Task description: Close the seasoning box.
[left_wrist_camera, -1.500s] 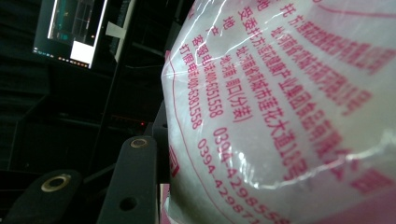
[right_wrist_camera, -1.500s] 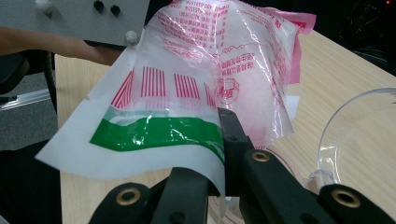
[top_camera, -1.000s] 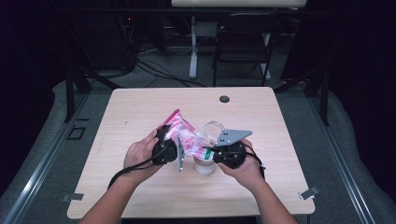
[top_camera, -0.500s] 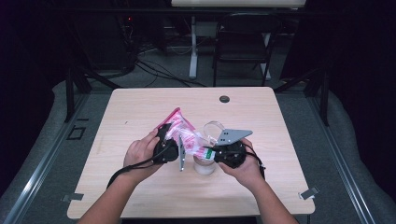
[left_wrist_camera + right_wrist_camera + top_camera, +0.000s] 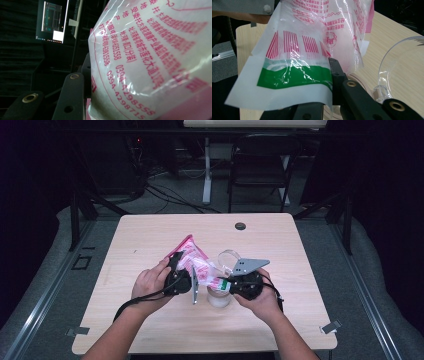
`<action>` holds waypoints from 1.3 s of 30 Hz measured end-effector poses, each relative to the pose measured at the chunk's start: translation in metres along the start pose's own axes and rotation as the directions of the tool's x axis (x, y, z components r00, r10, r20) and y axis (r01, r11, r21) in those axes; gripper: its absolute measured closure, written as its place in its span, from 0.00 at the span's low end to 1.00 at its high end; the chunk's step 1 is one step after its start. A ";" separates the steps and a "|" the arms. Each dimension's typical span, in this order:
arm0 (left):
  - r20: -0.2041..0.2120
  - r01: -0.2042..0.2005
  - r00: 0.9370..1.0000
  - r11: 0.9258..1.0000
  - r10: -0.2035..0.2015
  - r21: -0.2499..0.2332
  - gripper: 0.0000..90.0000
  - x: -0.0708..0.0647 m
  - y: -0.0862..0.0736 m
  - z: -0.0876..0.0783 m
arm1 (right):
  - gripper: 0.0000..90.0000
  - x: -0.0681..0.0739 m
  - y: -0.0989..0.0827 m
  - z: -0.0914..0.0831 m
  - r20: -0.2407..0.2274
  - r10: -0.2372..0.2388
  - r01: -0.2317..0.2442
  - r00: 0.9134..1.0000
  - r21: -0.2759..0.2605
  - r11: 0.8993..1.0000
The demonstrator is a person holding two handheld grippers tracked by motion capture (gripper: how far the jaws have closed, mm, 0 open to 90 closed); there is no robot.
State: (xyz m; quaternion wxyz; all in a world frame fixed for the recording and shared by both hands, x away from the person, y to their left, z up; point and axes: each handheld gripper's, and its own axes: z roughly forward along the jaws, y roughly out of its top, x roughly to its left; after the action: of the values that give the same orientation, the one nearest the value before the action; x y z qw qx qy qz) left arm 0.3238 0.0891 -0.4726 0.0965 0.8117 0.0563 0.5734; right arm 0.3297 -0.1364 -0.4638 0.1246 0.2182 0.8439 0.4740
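A clear plastic bag (image 5: 192, 260) with pink print and white powder inside hangs tilted between both grippers, above the middle of the table. My left gripper (image 5: 184, 272) is shut on the bag's bulging body (image 5: 155, 62); one black jaw shows beside it and the other is hidden behind the plastic. My right gripper (image 5: 226, 284) is shut on the bag's flat green-banded end (image 5: 294, 75), which is pinched between its black jaws. Directly below that end stands a small white cup (image 5: 218, 297). Its pale rim (image 5: 359, 80) shows behind the right jaws.
A clear glass cup (image 5: 226, 257) stands on the wooden table (image 5: 150, 240) just beyond the right gripper, and it appears again at the right (image 5: 397, 57). A black grommet (image 5: 240, 226) sits near the far edge. A chair (image 5: 260, 170) stands behind the table.
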 end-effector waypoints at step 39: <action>-0.061 -0.115 0.992 0.993 0.115 -0.002 0.69 0.001 0.005 -0.005 | 1.00 -0.002 -0.005 0.006 -0.002 0.012 -0.012 1.000 0.021 1.000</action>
State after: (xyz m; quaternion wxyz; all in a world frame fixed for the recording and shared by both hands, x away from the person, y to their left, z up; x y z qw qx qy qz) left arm 0.3192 0.0847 -0.4689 0.0640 0.7956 0.0107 0.6024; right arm 0.3329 -0.1355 -0.4714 0.1184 0.2241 0.8477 0.4661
